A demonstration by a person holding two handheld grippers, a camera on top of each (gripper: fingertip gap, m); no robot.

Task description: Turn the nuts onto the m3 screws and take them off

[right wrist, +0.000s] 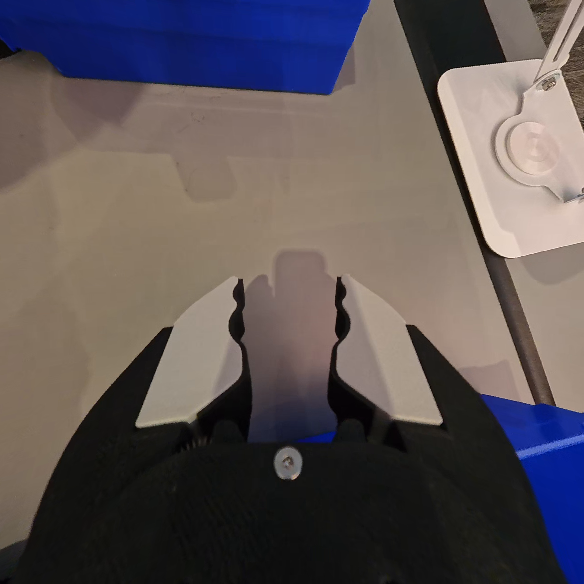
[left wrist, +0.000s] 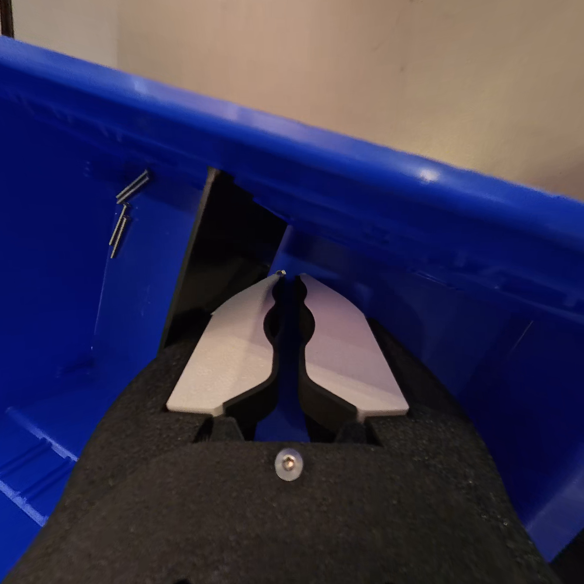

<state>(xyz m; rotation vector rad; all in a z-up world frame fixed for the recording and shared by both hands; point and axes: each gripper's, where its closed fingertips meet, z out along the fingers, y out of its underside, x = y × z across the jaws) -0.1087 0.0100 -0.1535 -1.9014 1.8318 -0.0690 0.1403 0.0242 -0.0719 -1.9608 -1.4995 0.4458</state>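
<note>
- Left wrist view, upper left of the frame: a few thin dark screws (left wrist: 126,208) lie in a loose cluster against the smooth inner face of a glossy blue plastic bin (left wrist: 316,177), two side by side above, two more trailing below.
- Left wrist view, centre: the left gripper (left wrist: 287,278), grainy black body with flat pale finger plates and wavy black inner pads, is drawn nearly closed, a narrow slit left between the tips; a tiny metallic piece (left wrist: 282,271), too small to identify, sits at the tip of the left-hand finger, and whether it is pinched cannot be told.
- The screws lie well up and left of those tips, apart from them.
- A black divider panel (left wrist: 202,252) stands in the bin behind the fingers; a beige wall (left wrist: 347,63) rises beyond the rim.
- Right wrist view, centre: the right gripper (right wrist: 290,279) hangs spread wide and empty over a matte grey tabletop (right wrist: 126,221).
- Upper left: a blue bin's outer wall (right wrist: 189,41).
- Right edge: a white rounded-square stand base (right wrist: 474,158) with a metal arm.
</note>
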